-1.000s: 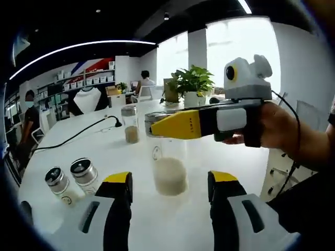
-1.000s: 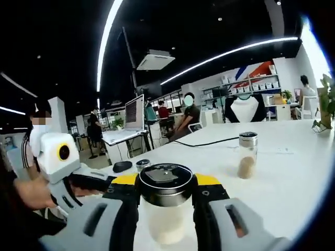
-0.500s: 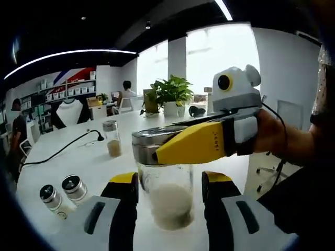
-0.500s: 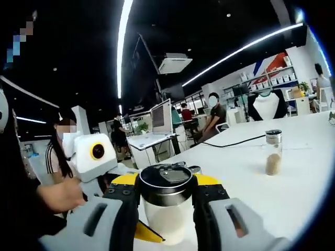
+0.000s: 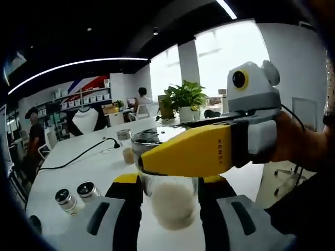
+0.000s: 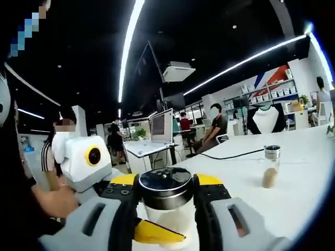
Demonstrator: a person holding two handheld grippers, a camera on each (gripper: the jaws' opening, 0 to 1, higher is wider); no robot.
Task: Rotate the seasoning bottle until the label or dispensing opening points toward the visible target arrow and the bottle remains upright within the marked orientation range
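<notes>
A: Where is the seasoning bottle [image 5: 170, 201] at this moment?

B: It stands upright on the white worktop [image 5: 94, 157], between the two jaws of the left tool [image 5: 170, 184]. In the left gripper view it is at 6 o'clock, low in the middle, with pale powder in its lower half.

A: Is the left tool clenched on it?

B: I judge yes. The jaws sit against the glass on both sides, so the body is held and cannot turn or fall.

A: And the right tool [image 6: 165, 184]?

B: In the right gripper view its jaws are pressed to both sides of the dark cap [image 6: 165, 185], so it grasps the bottle at the top. In the left gripper view it comes in from 3 o'clock and crosses in front of the bottle's neck.

A: Why two grips?

B: Probably one steadies the glass low while the other turns the top toward the target. I cannot find an arrow in these pictures.

A: Anything near?

B: Two small shakers [image 5: 77, 194] at 8 o'clock, and one other jar [image 6: 270, 166] well apart.
</notes>
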